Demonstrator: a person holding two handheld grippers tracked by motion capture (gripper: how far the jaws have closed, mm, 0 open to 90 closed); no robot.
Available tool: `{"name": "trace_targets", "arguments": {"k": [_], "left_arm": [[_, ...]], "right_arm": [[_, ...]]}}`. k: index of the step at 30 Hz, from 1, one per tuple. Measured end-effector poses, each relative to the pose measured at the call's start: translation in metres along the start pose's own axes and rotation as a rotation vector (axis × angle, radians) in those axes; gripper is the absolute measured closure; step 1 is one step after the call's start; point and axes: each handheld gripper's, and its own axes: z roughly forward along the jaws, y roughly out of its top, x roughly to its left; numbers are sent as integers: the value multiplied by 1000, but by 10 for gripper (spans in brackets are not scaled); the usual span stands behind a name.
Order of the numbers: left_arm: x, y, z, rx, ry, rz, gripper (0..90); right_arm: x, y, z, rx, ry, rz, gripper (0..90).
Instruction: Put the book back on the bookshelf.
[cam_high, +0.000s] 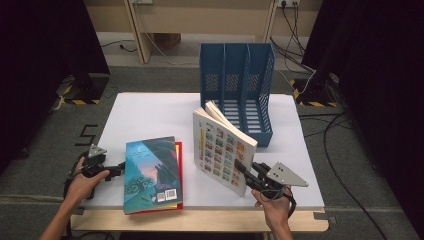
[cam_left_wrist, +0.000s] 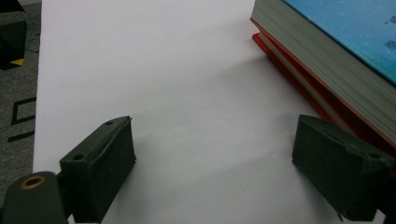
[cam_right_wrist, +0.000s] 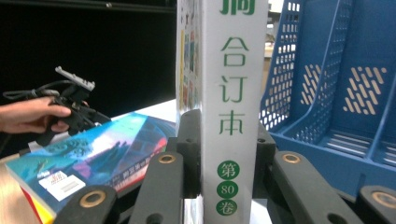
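My right gripper (cam_high: 240, 167) is shut on the spine of a white book (cam_high: 220, 150) with rows of small coloured pictures on its cover. I hold the white book (cam_right_wrist: 229, 93) upright and tilted, its top corner leaning toward the blue file rack (cam_high: 240, 90). In the right gripper view both pads clamp the spine, which carries green characters. My left gripper (cam_high: 117, 167) rests on the white table (cam_high: 150, 112) at the left, open, just left of a stack of two books: a teal-covered book (cam_high: 150, 172) over a red one (cam_high: 179, 175). Bare table lies between the left gripper's pads (cam_left_wrist: 100, 163).
The blue file rack (cam_right_wrist: 336, 93) has three slots and stands at the back centre of the table. Beyond the table lie grey carpet, cables (cam_high: 340, 150) on the right and dark curtains on both sides. The table's wooden front edge (cam_high: 200, 220) runs along the bottom.
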Motion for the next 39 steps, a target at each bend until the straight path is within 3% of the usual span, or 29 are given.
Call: {"name": "trace_targets", "arguments": {"k": [2,6,8,10,15,18,19,21,32,39], "left_arm": [[0,0,0,-1,1,0,119],[0,0,0,-1,2,1,119],[0,0,0,-2,2,0,119],[0,0,0,-1,2,1,119],[0,0,0,-1,2,1,119],[0,0,0,-1,2,2,119],[0,0,0,-1,2,1,119],[0,0,0,-1,2,1,119],[0,0,0,-1,2,1,119],[0,0,0,-1,2,2,119]], "right_arm": [[2,-1,-3,8,-2,9,734],[6,-2,-8,32,-6,-19,732],[8,-2,-9,31,-8,-5,729],[10,-1,-8,41,-14,-25,728],[9,-1,-8,35,-3,-24,711],[7,-3,-4,45,12,17,643],[8,-4,-1,62,33,13,634],[8,-4,4,82,22,-21,635],[12,5,25,58,32,-28,631],[7,3,29,39,42,7,646]]}}
